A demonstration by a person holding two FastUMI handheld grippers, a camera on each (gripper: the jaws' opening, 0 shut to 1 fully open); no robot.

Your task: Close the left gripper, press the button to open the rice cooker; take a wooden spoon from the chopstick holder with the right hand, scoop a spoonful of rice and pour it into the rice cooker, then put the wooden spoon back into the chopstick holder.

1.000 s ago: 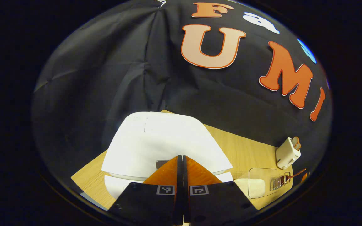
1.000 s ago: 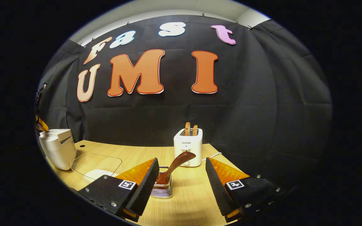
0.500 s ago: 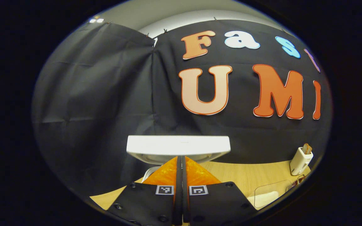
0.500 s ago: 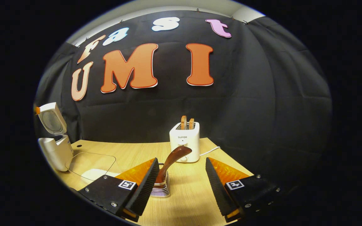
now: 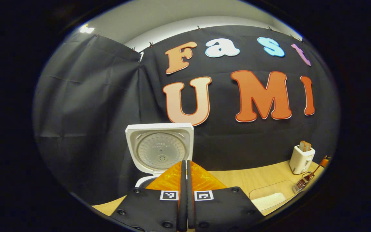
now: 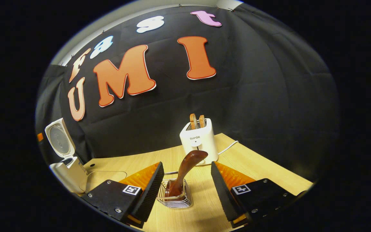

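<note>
Now we are working toward the spoon [image 6: 187,169] with the right gripper [image 6: 184,180], whose fingers are standing wide apart and holding nothing. The spoon is leaning toward 1 o'clock out of the wire holder [image 6: 175,196], which is sitting on the table [image 6: 269,174] between our fingers. We judge the clean way is to centre the handle's upper part between the pads, squeeze firmly, then lift straight up so the light holder is not tipping. At 12 o'clock beyond it the toaster [image 6: 199,141] is standing. At 9 o'clock the cooker [image 6: 66,167] is sitting with its lid [image 6: 59,139] up, so the button step looks done. Our left gripper [image 5: 184,170] is pressed together on nothing, with the rice tray [image 5: 271,196] at its 4 o'clock.
</note>
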